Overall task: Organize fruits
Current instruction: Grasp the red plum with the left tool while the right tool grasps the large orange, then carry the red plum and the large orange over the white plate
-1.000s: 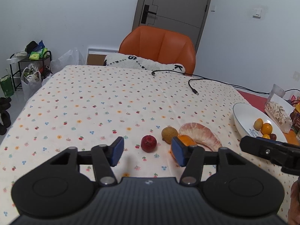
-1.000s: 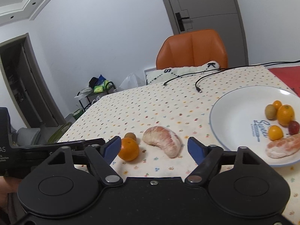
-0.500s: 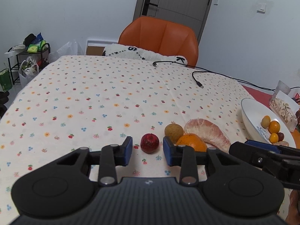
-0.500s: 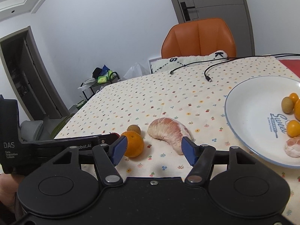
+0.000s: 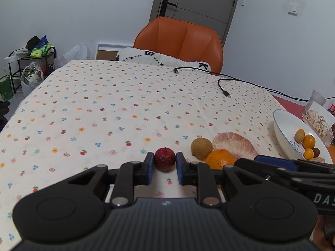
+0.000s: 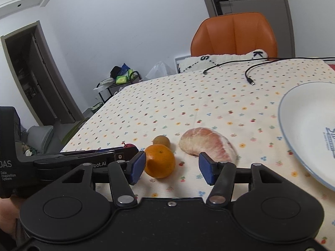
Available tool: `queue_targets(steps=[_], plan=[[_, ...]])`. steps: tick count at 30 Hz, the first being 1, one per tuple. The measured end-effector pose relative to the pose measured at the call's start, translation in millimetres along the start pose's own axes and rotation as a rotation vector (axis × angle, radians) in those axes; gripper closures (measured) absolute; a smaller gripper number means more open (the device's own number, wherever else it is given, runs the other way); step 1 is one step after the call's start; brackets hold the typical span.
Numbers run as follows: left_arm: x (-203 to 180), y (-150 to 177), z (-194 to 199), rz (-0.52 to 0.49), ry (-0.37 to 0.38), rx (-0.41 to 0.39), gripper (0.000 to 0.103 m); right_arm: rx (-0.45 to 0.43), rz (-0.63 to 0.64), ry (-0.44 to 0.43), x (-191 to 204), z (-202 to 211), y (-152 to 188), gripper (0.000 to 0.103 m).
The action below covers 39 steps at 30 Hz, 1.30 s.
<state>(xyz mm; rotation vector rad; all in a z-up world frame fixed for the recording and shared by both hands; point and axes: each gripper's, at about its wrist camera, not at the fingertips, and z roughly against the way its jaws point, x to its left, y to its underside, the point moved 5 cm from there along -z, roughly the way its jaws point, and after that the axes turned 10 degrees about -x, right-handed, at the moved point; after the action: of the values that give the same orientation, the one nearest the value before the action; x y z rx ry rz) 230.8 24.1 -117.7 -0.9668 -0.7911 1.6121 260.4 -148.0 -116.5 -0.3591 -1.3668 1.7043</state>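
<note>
Our left gripper has its pads closed against the red fruit on the worktop. Our right gripper is open, its left pad touching the orange; the plate lies to the right.

Left gripper fingers tight against the red fruit on the floral tablecloth.

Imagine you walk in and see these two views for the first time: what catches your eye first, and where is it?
First, the small dark-red fruit sitting right between the blue pads of the left gripper, which has closed in around it. Next, just to its right on the flowered tablecloth, the bright orange lies beside the peeled pomelo segment, ahead of the open right gripper.
</note>
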Motion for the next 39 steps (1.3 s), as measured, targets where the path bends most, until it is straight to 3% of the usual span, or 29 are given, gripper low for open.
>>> queue_targets(steps=[6, 9, 39], plan=[[7.6, -5.6, 6.1, 0.013, -0.006, -0.013, 0.082, 0.025, -0.012, -0.021, 5.9, -13.8, 3.0, 0.051], [9.1, -7.8, 8.5, 0.018, -0.003, -0.018, 0.082, 0.05, -0.019, -0.036, 8.5, -21.4, 6.8, 0.064], [-79.1, -18.3, 27.7, -0.076, 0.119, -0.063, 0.082, -0.115, -0.076, 0.105, -54.0, 68.0, -14.4, 0.065]])
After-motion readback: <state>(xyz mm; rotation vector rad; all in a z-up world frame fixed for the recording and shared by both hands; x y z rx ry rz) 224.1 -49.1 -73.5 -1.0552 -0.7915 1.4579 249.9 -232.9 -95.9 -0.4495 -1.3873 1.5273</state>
